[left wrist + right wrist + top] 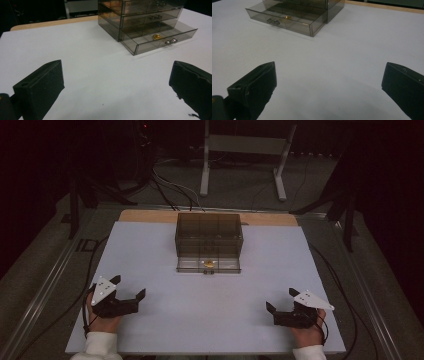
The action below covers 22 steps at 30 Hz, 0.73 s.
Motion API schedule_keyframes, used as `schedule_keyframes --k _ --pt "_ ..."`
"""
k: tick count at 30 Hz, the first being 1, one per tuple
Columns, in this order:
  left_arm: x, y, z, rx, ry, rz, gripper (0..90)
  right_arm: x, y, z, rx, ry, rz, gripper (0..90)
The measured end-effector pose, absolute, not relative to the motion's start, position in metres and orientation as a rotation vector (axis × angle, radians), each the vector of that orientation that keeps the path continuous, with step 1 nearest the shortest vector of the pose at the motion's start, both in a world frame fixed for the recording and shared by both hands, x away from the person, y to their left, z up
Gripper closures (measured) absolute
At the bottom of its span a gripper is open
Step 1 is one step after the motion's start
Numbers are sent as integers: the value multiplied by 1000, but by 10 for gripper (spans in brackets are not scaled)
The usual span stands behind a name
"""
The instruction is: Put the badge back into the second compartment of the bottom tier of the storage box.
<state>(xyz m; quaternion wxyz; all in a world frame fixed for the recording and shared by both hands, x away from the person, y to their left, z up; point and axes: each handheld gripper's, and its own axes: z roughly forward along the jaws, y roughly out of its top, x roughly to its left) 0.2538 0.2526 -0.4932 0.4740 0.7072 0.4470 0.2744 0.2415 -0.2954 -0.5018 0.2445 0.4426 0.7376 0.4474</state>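
A smoky clear drawer cabinet (209,235) stands at the far middle of the white table top (210,320). Its bottom drawer (208,265) is pulled out, with a small gold object (209,263) inside. The same cabinet (140,15) with its open drawer (160,40) and gold object (156,36) appears in the left gripper view, and the drawer (287,21) again in the right gripper view. My left gripper (129,287) rests open at the near left, empty. At the near right my right gripper (281,301) is open too, nothing between its jaws.
A wooden board edge (145,216) runs behind the white top. Beyond it stands a white metal frame (242,157) and cables (170,187) lie on the dark floor. A rail (45,285) runs along the left side.
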Motion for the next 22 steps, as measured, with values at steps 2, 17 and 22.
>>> schedule_keyframes --k 2,17,22 --pt "250 255 -494 1730 1091 686 3 241 -296 -501 1208 2009 1227 0" --pt "232 268 -495 1657 1140 751 3 241 -297 -500 1200 1977 1230 0" --pt "236 267 -494 1651 1150 743 3 244 -301 -505 1235 1986 1200 0"
